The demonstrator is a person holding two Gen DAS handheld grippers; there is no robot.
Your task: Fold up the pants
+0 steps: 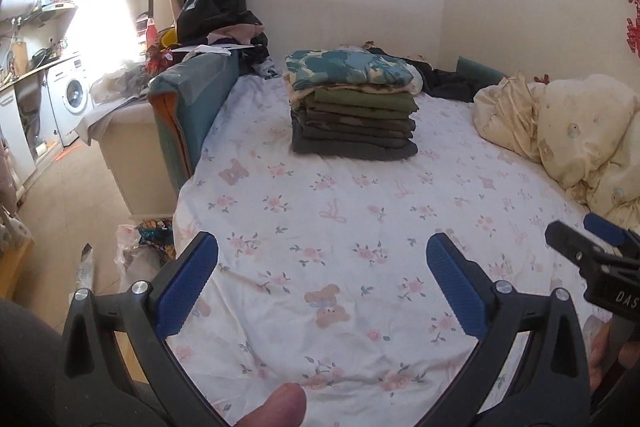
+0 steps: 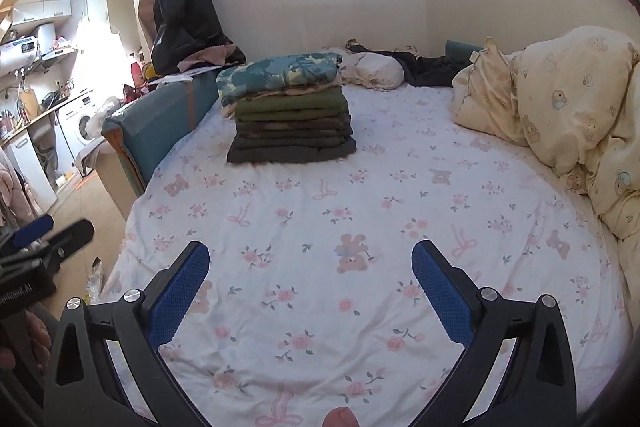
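Note:
A stack of folded pants (image 1: 354, 115), dark grey and green with a teal floral piece on top, sits at the far middle of the bed; it also shows in the right wrist view (image 2: 290, 125). My left gripper (image 1: 322, 259) is open and empty, held above the near part of the floral bedsheet (image 1: 320, 211). My right gripper (image 2: 310, 265) is open and empty above the sheet (image 2: 360, 195). The right gripper shows at the right edge of the left wrist view (image 1: 592, 247); the left gripper shows at the left edge of the right wrist view (image 2: 44, 235). No loose pants lie on the near sheet.
A cream quilt (image 1: 568, 123) is bunched at the right of the bed. Dark clothes (image 1: 448, 79) lie at the far end. A teal cushion (image 1: 188, 103) stands at the bed's left edge, with floor, bags (image 1: 140, 251) and a washing machine (image 1: 74, 99) beyond.

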